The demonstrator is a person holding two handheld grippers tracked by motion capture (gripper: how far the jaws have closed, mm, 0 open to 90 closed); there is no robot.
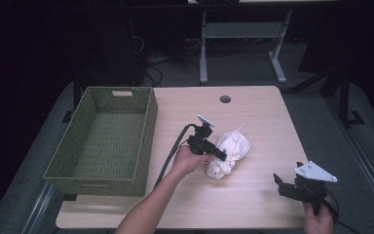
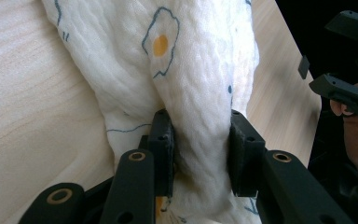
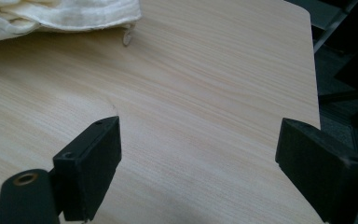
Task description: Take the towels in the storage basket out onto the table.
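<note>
A crumpled white cloth point(image 1: 229, 152) with a fried-egg print lies on the wooden table point(image 1: 253, 112), right of centre. My left gripper point(image 1: 220, 155) is shut on a fold of the cloth point(image 2: 186, 70); its two black jaws pinch the fabric from both sides in the left gripper view. My right gripper point(image 1: 283, 183) hovers open over the table's front right corner, apart from the cloth. The right gripper view has its jaws spread wide over bare wood, with the cloth's edge point(image 3: 60, 18) at the top left.
A green woven basket point(image 1: 148, 141) stands at the table's left side, with nothing in it. A round cable hole point(image 1: 225, 99) sits near the far edge. The table's right edge and dark floor lie close to my right gripper.
</note>
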